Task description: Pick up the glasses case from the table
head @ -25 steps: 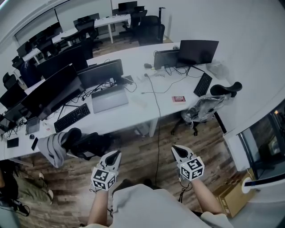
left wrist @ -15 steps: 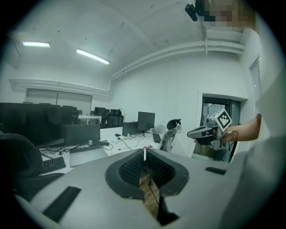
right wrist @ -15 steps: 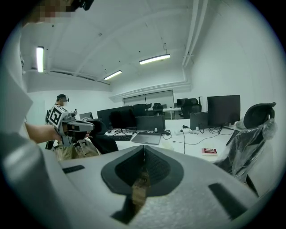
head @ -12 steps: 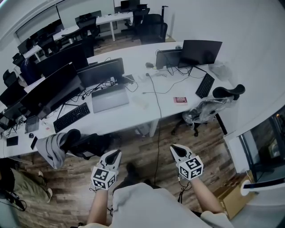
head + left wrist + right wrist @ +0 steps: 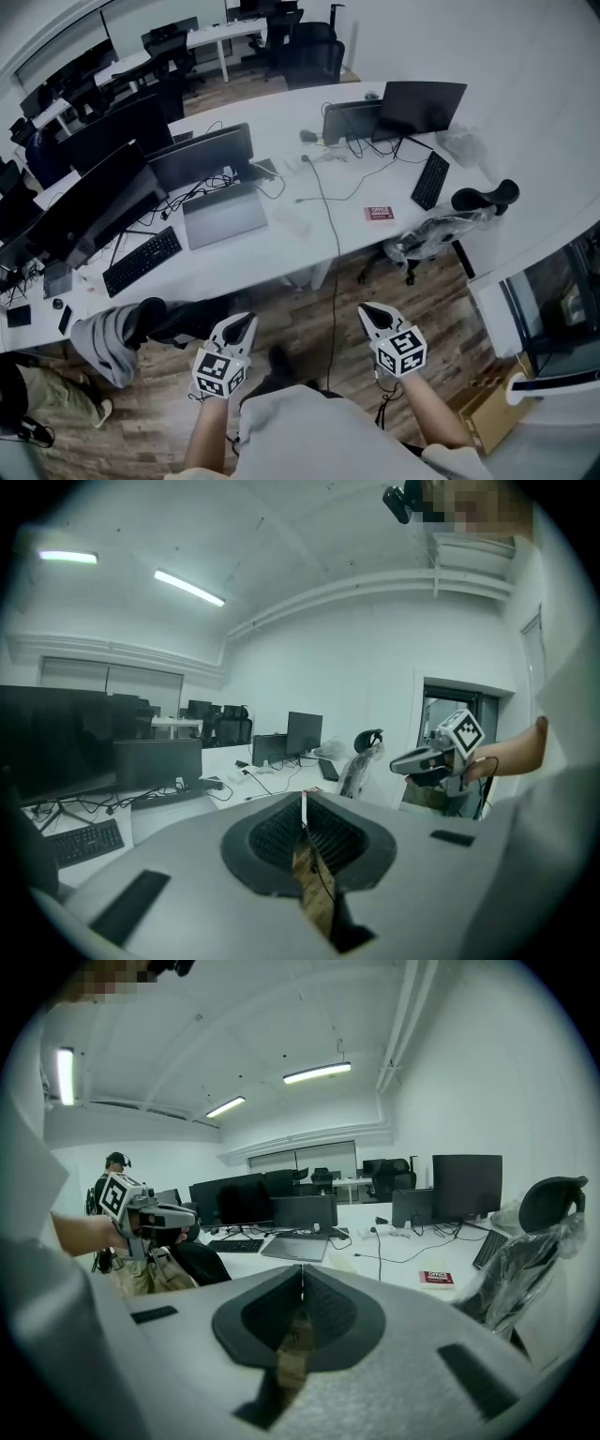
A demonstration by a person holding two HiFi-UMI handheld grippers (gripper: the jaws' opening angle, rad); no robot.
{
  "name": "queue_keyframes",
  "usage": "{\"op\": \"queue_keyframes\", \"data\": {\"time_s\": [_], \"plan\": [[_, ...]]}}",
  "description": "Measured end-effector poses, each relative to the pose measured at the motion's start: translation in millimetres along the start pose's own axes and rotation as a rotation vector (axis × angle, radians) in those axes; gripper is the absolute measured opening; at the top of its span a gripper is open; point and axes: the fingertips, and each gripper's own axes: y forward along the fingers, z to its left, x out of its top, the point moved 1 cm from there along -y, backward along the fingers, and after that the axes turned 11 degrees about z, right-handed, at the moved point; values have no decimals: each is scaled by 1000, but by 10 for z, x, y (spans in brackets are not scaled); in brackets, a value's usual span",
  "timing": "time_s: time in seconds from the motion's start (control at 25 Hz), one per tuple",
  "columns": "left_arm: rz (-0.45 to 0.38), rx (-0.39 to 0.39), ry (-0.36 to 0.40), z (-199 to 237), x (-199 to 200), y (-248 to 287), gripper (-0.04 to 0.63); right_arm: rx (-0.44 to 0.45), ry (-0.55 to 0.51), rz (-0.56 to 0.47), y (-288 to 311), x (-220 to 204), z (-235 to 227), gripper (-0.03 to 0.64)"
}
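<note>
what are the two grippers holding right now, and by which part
Nothing is held: the left gripper and the right gripper both have jaws closed and empty.

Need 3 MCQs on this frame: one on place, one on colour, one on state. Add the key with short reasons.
1. Where is the red book?
A. on the desk
B. on the floor
C. on a chair

2. What colour is the desk top?
A. black
B. white
C. wood brown

3. The right hand-held gripper is:
A. open, empty
B. shut on a cable
C. shut, empty

Key: 1 A, it lies flat on the desk near a keyboard; 2 B, the bare top is white; 3 C, its jaws meet with nothing between them.
</note>
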Motion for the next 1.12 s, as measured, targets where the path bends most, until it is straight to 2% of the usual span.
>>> {"op": "queue_keyframes", "data": {"time_s": [0.68,1.12], "plan": [[33,-104,8,1288,324,606,14,-76,20,51,1093,704,7,3],[29,-114,-2,1705,452,765,14,-89,18,61,1457,1005,-53,3]]}}
